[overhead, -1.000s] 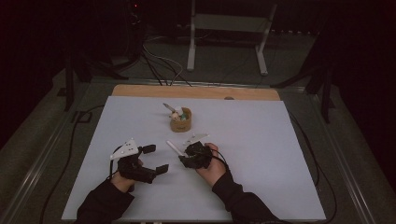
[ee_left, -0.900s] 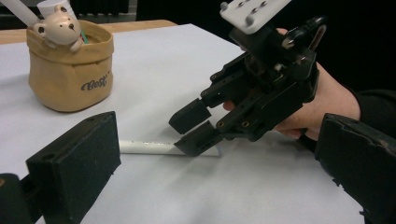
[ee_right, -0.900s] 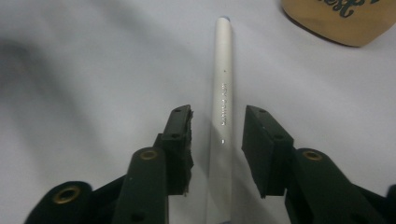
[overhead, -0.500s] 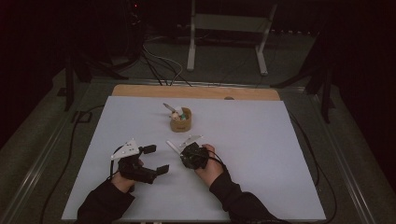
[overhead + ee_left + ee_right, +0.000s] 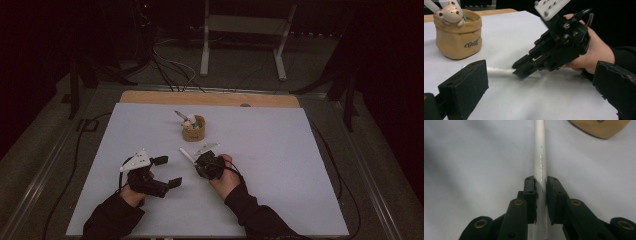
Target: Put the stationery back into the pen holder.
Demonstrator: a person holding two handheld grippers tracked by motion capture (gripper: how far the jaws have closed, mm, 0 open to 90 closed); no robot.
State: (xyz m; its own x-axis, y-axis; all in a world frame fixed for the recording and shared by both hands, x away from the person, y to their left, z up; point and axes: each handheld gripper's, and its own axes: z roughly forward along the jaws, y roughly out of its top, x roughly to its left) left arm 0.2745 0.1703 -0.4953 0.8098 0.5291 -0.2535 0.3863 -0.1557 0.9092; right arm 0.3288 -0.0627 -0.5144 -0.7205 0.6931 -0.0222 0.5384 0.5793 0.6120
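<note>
Two tongs are at work over the white counter (image 5: 300, 165), one in each of the person's hands. We see the right tongs (image 5: 541, 195) with their jaws just closed in on a white pen (image 5: 540, 157), the pads pressing its barrel from both sides. The pen lies flat on the counter, its free end pointing towards a small tan pouch (image 5: 193, 129) that stands near the far middle of the counter. In the left gripper view the pen (image 5: 499, 71) pokes out from the tip of the right tongs (image 5: 524, 68), just this side of the pouch (image 5: 457, 37), which holds a little bear figure (image 5: 449, 13). The left tongs (image 5: 167, 172) hover near the pen with jaws wide apart, nothing between them.
</note>
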